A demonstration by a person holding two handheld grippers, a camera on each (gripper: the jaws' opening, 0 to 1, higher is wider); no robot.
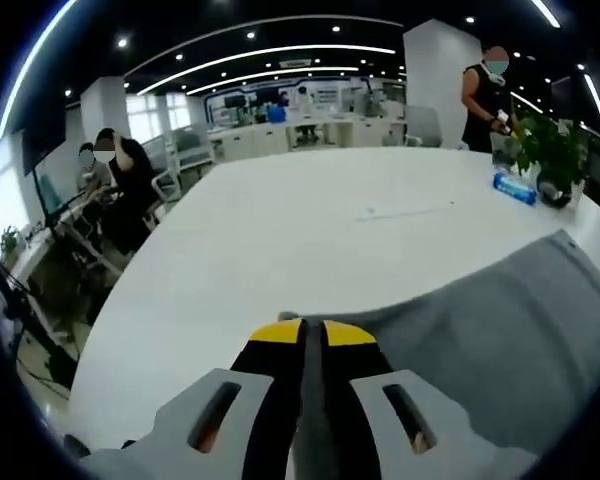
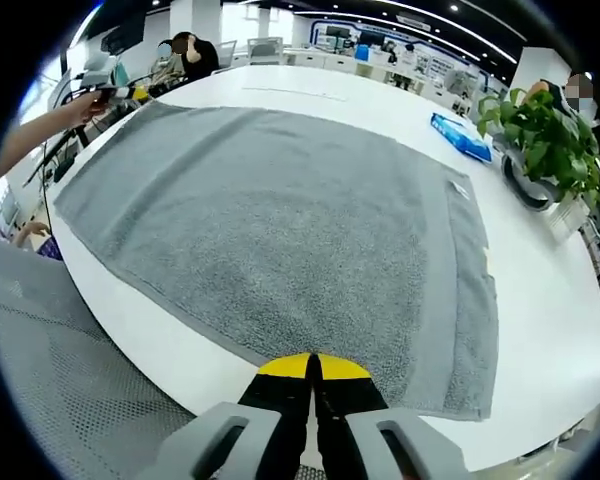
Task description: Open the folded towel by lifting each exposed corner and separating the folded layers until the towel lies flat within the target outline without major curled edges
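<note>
A grey towel (image 2: 280, 220) lies spread flat, in a single layer, on the white table (image 2: 565, 330). In the right gripper view my right gripper (image 2: 313, 366) is shut, with its yellow tips over the towel's near edge; I cannot see fabric between them. At the towel's far left corner a hand holds my left gripper (image 2: 130, 93). In the left gripper view my left gripper (image 1: 315, 330) is shut on the corner of the towel (image 1: 500, 330), which runs off to the right.
A potted plant (image 2: 540, 130) and a blue packet (image 2: 460, 135) stand on the table beyond the towel's right side; both also appear as the plant (image 1: 555, 150) and packet (image 1: 513, 187). A grey mesh chair (image 2: 60, 380) is beside the table edge. People stand around the office behind.
</note>
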